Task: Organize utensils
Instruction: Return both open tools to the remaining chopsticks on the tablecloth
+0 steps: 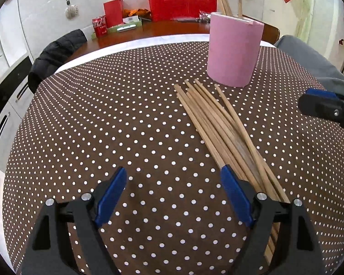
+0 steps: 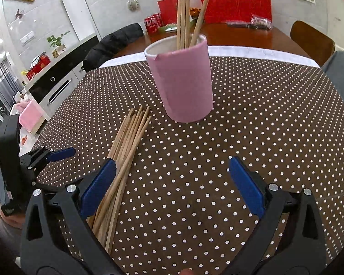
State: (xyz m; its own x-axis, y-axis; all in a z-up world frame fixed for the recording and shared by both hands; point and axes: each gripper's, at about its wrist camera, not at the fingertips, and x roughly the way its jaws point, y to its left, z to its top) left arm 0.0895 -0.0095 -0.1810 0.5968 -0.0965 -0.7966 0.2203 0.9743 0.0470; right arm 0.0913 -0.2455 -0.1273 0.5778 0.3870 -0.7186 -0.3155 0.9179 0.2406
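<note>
Wooden chopsticks (image 1: 220, 133) fan loosely across the polka-dot tabletop (image 1: 103, 126) just near of the pink holder (image 1: 234, 50), seen from the left tool (image 1: 173, 194), its jaws apart and empty, the bundle to its right. From the right tool (image 2: 172, 178), also spread wide and empty, the bundle lies left; several sticks already stand in the holder, likely the destination for the rest.

The chopsticks (image 1: 220, 126) look like pale, matt bare wood. The pink cup (image 2: 183, 80) has a smooth, dull skin (its inner wall is white). A matt spotted cloth (image 1: 103, 126) covers the table, whose far end (image 2: 240, 36) shows glossy brown wood.
</note>
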